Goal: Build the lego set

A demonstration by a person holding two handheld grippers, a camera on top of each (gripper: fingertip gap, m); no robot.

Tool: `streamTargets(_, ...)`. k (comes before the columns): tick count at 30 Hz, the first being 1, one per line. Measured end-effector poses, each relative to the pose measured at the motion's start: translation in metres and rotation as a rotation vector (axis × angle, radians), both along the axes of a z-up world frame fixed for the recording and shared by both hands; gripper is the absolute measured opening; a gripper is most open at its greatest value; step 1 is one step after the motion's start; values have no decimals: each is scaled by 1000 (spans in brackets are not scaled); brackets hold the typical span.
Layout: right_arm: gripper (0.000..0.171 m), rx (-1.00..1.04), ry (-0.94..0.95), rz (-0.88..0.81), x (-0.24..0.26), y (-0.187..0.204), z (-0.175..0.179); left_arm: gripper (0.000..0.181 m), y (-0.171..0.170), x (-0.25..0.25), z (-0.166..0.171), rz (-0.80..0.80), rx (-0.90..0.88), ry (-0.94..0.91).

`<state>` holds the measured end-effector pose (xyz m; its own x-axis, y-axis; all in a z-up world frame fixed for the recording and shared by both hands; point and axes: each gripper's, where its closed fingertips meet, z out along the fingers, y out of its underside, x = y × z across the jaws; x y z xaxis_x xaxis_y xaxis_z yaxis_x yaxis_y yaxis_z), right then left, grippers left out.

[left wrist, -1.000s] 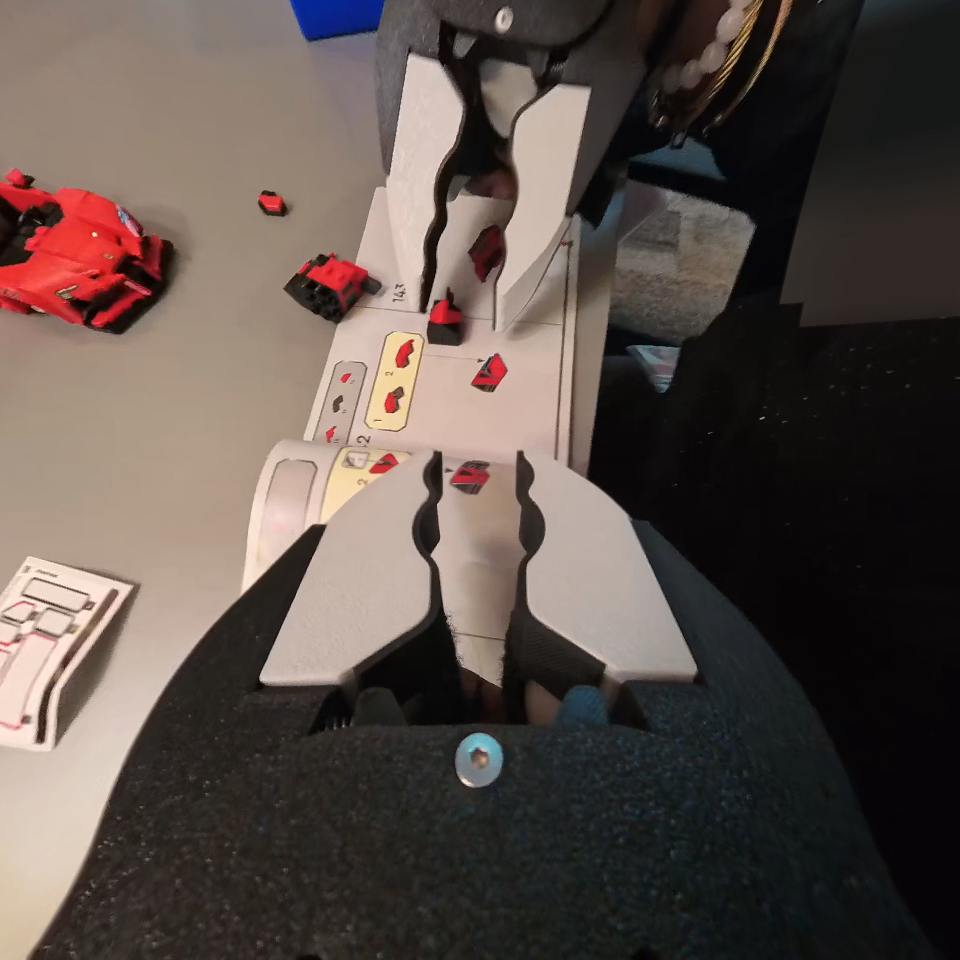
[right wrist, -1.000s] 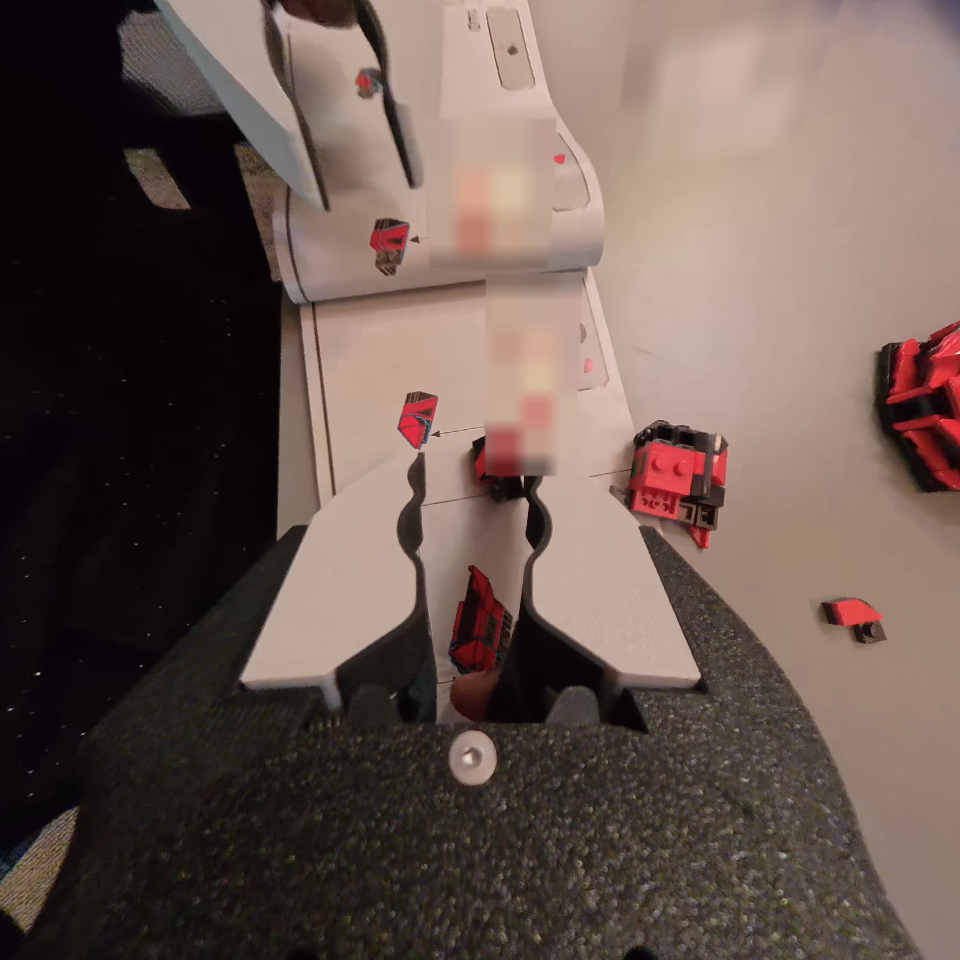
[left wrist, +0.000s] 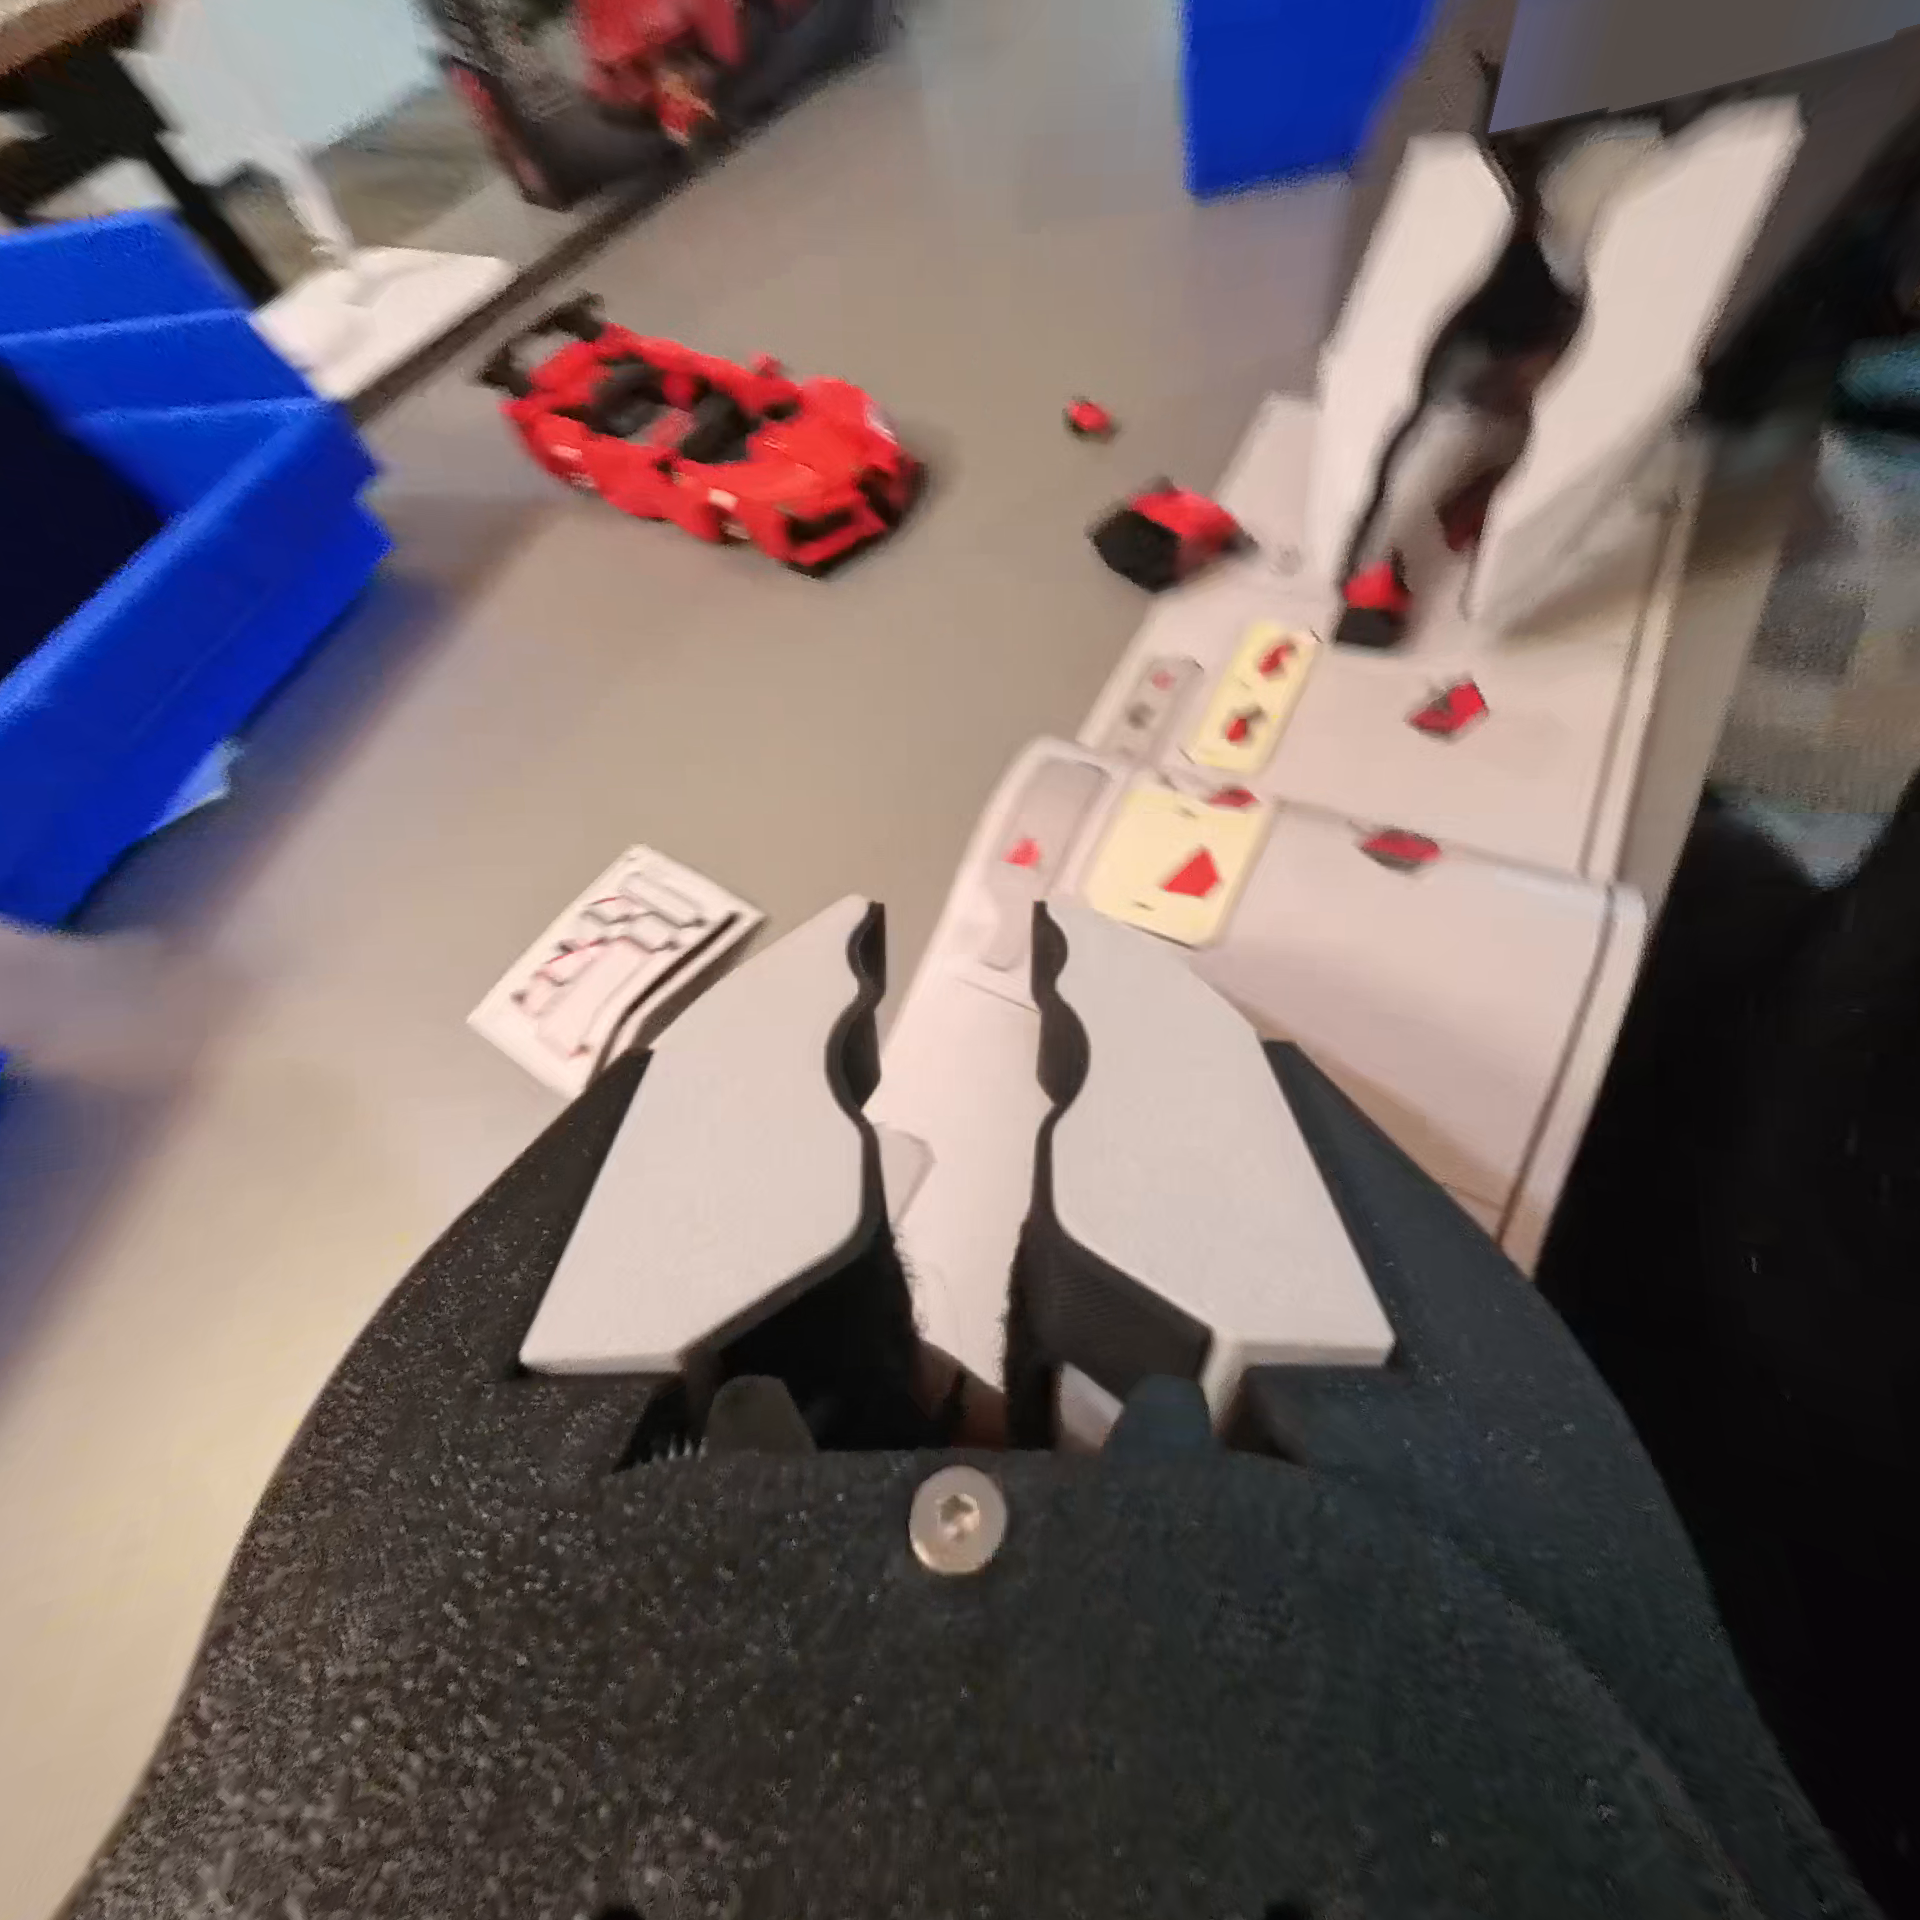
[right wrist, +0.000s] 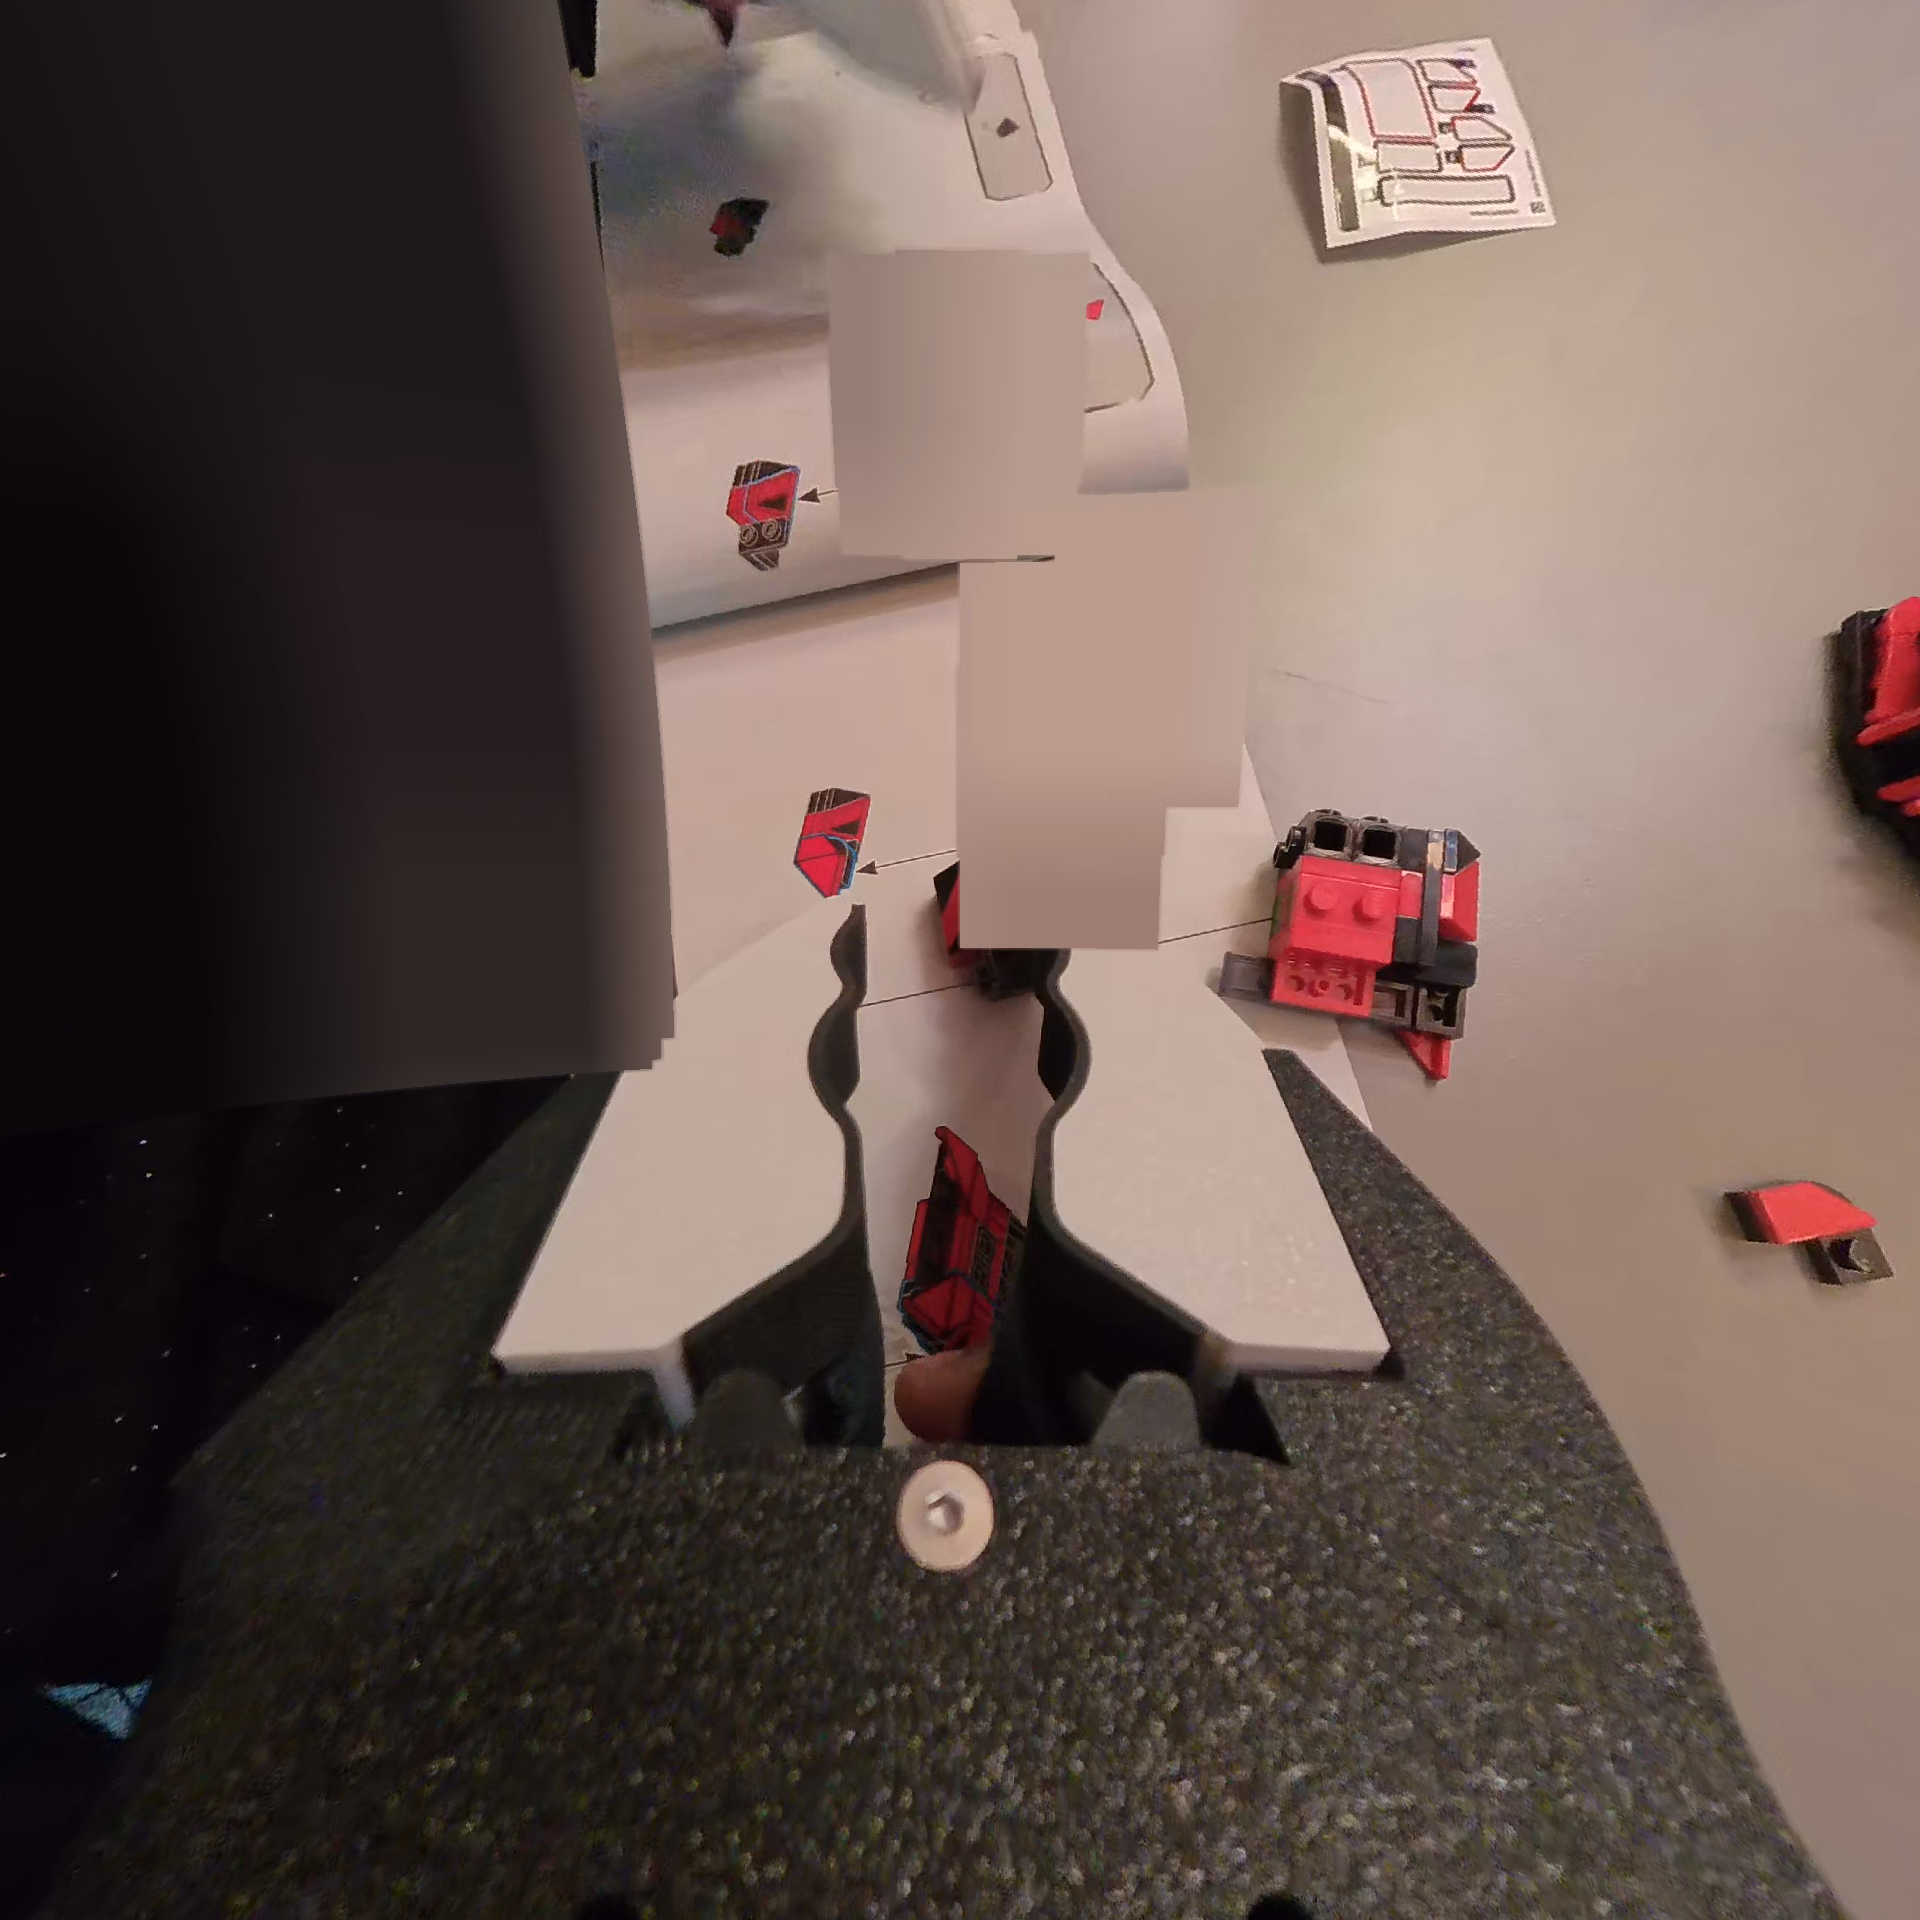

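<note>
Both tools stand spread, pinching nothing: the left tool [left wrist: 956,925] hovers over the instruction booklet [left wrist: 1403,997], the right tool [right wrist: 956,935] just before a small red-and-black piece [left wrist: 1374,603] lying on that booklet. It looks light, stiff and slippery (best pinched across its flat sides). On the table [left wrist: 727,727] I count one red car [left wrist: 707,447], one sub-assembly [right wrist: 1361,925], one loose slope piece [right wrist: 1808,1226], one sticker sheet [right wrist: 1413,140].
</note>
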<state>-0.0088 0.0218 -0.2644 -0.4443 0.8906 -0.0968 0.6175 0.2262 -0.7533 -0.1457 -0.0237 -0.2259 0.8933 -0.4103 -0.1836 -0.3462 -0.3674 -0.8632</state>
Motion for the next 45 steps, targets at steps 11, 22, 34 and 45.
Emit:
streamTargets(11,30,-6,-15,-5,-1,1,-2,0,-2,-26,43,105,215,-343)
streamTargets(22,30,-2,-24,-5,-1,1,-4,2,11,83,-26,-231,-126,9)
streamTargets(34,29,25,-17,-6,-2,2,-5,0,3,72,-41,-210,-234,23)
streamTargets(45,36,129,351,-419,94,57,139,0,3,74,-41,-226,-282,-48)
